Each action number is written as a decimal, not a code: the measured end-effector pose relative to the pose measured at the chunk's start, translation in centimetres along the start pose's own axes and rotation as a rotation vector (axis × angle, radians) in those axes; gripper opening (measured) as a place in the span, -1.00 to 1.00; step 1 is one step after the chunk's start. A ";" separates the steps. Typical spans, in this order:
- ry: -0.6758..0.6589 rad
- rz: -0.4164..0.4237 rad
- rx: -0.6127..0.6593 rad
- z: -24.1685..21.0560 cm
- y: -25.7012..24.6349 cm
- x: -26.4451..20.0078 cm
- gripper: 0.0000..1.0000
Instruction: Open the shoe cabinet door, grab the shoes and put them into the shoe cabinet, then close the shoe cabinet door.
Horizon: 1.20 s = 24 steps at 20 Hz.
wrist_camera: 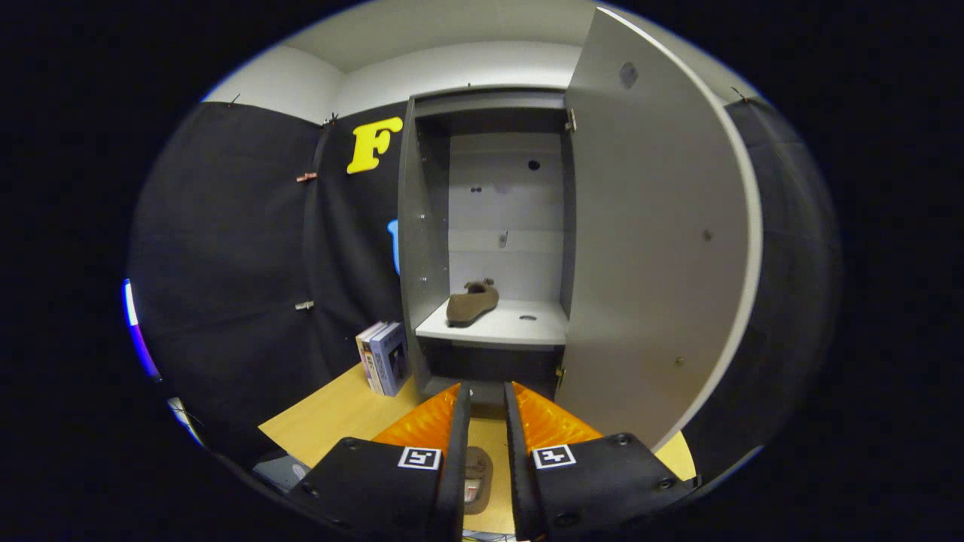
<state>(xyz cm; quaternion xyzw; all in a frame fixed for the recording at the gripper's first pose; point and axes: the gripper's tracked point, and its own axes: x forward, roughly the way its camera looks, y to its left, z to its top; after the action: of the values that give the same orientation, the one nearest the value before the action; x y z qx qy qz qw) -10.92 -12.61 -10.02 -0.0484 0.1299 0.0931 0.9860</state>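
The gripper [487, 399] hovers over the second shoe [476, 478], which lies lengthwise in the narrow gap between its fingers, not yet pinched, while the shoe cabinet [425, 248], door [655, 226] open, stands straight ahead holding the first shoe [471, 302].

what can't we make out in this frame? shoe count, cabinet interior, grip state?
- Second shoe: on the table under the fingers, which cover most of it.
- Gripper: fingers narrowly apart, pressing on nothing.
- Cabinet compartment below the shelf: too dark to see contents.
- Shoe on the shelf: too small for detail.
- Door: open; hides whatever lies behind it.
- Books: covers too small.
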 end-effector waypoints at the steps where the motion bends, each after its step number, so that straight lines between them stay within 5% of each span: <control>1: 0.037 -0.003 0.004 -1.3 0.5 1.1 -0.41; 17: 0.640 -0.107 0.080 -27.5 4.0 10.5 -0.42; 24: 0.747 -0.091 0.080 -35.8 4.2 11.9 -0.41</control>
<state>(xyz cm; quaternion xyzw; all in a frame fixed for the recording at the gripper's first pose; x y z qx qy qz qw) -9.30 -10.76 -47.95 -0.0462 0.4815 0.0199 0.8750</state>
